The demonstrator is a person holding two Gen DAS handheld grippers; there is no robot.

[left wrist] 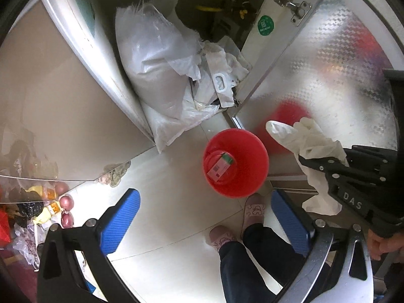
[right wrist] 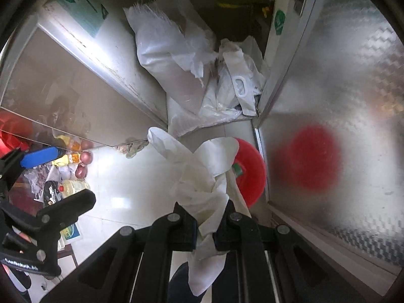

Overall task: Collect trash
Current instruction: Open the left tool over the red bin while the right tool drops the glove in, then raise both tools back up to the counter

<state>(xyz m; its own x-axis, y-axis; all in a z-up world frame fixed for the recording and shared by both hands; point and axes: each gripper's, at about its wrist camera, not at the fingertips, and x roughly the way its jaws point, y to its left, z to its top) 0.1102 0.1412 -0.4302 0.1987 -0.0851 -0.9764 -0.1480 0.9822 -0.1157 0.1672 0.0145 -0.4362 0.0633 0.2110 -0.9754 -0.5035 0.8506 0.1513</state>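
We are standing over the red bin (left wrist: 236, 162), where a small carton (left wrist: 220, 168) is already lying; our right gripper (right wrist: 205, 229) is clenching crumpled white paper (right wrist: 199, 176) just near of it, still undropped, while our left gripper (left wrist: 204, 224) is hanging released, empty.

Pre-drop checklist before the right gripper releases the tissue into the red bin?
1. Right gripper clamped on the white tissue: ok.
2. Red bin upright, mouth open, only a small carton at its bottom: ok.
3. Tissue directly over the bin mouth: not ok, it sits beside the rim in the left wrist view.
4. Left gripper open, empty, out of the drop path: ok.
5. Person's slippers clear of the bin: cannot tell, one toe is near the rim.
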